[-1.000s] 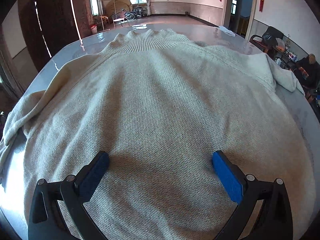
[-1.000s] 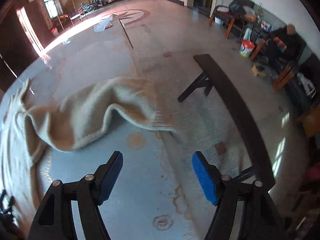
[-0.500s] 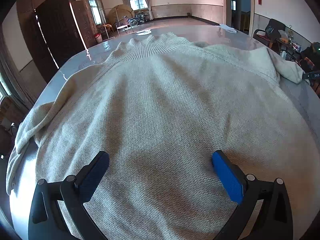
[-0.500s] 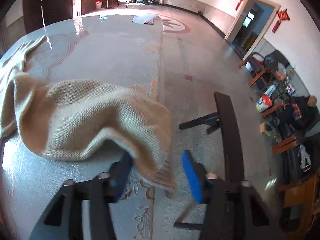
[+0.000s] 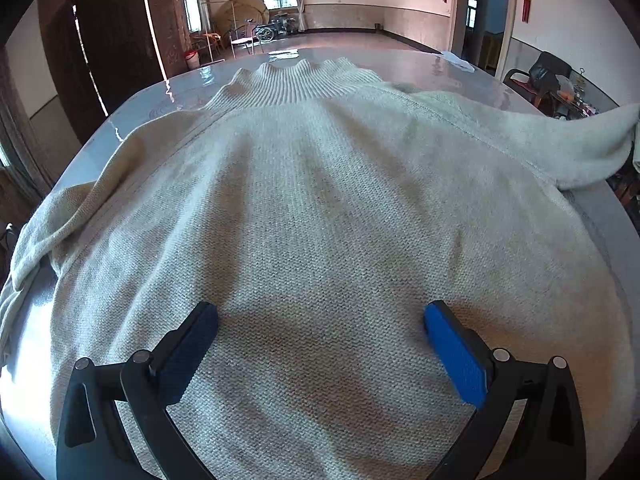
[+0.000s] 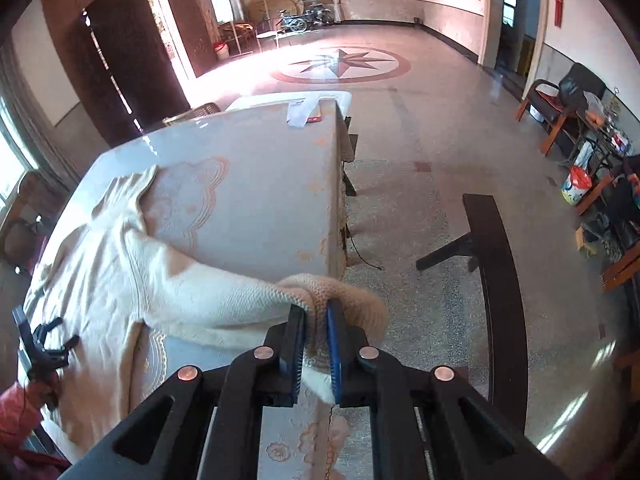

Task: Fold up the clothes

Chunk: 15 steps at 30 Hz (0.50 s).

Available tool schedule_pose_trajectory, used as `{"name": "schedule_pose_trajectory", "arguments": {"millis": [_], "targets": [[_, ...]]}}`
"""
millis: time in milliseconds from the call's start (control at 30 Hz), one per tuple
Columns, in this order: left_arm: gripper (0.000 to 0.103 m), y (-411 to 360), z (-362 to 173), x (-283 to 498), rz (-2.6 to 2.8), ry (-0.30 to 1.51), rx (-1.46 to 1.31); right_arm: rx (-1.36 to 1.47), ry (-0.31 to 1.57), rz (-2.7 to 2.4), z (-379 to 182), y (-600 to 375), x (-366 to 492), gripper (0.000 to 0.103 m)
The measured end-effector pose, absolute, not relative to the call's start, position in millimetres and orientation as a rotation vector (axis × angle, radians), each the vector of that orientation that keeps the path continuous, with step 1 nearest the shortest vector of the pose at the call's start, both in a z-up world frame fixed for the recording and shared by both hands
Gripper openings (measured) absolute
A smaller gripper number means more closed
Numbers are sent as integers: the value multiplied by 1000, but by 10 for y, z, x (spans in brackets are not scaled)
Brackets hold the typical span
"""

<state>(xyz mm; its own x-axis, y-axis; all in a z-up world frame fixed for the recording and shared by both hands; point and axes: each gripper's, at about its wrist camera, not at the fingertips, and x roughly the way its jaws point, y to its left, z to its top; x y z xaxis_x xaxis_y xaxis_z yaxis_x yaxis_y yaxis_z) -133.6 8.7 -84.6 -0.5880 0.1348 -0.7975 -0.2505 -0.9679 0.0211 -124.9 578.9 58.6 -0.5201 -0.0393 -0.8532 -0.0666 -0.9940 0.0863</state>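
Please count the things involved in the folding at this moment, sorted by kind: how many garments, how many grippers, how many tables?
Garments: 1, the cream sweater
Grippers: 2, the left gripper open above the sweater body, the right gripper shut on the sweater's sleeve cuff
Tables: 1, the grey table
Total: 4

The right tongs [image 6: 316, 316] are clamped on the cuff of the cream sweater's sleeve [image 6: 240, 300], which stretches away to their left across the grey counter [image 6: 260, 184]. A dark wooden bench [image 6: 500, 280] stands on the floor to their right.
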Motion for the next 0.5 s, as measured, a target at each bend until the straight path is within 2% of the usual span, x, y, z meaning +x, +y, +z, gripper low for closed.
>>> {"name": "schedule_pose_trajectory", "arguments": {"millis": [33, 67, 200, 300, 367, 500], "targets": [[103, 88, -845, -1333, 2614, 193, -1297, -1522, 167, 2690, 616, 5870, -1330, 12], [103, 88, -843, -1330, 2614, 194, -1297, -1519, 99, 2614, 549, 5965, -1470, 19], [103, 89, -841, -1313, 2620, 201, -1295, -1560, -8, 2211, 140, 6282, -1813, 24], [103, 78, -843, -1308, 2618, 196, -1297, -1500, 202, 2352, 22, 6177, -1751, 25], [103, 65, -847, -1315, 2612, 180, -1302, -1546, 238, 2467, -96, 5896, -1724, 25], [103, 63, -842, -1308, 2615, 183, -1302, -1656, 92, 2661, -390, 5176, -1749, 25]]}}
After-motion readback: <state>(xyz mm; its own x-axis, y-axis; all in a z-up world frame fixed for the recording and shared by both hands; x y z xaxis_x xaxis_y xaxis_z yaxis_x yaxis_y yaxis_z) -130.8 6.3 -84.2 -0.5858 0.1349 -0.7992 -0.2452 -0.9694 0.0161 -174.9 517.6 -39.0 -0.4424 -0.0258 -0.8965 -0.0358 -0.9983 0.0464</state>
